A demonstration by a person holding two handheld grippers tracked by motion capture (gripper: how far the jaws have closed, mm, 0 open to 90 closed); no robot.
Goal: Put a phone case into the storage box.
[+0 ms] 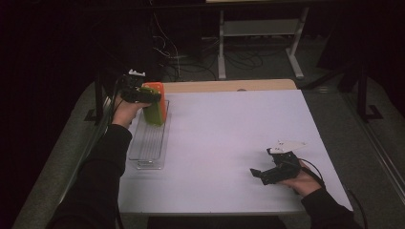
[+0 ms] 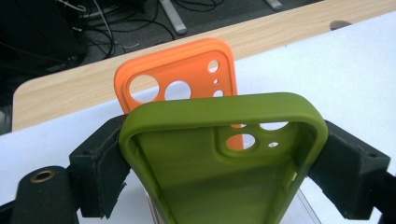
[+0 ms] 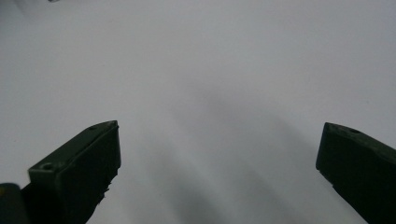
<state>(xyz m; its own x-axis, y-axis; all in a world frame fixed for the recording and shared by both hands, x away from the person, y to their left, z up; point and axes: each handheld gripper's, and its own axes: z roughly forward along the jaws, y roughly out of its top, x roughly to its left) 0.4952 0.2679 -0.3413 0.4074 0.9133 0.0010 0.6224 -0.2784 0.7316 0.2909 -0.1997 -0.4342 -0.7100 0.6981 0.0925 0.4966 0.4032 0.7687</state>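
An olive-green phone case (image 2: 224,158) is clamped by its two long sides between the pads of my left gripper (image 2: 223,161). In the high view the green case (image 1: 154,113) hangs upright over the far end of a clear plastic rack (image 1: 148,143), with the left gripper (image 1: 143,95) shut on it. An orange phone case (image 2: 180,77) stands upright just behind the green one, orange case (image 1: 156,88) at the rack's far end. My right gripper (image 1: 260,174) rests low over the white table near the front right, jaws wide apart with nothing between them (image 3: 219,163).
The white tabletop (image 1: 229,138) has a wooden strip (image 1: 229,86) along its far edge. Beyond it are table legs and cables on a dark floor. A person's sleeves come in from the bottom.
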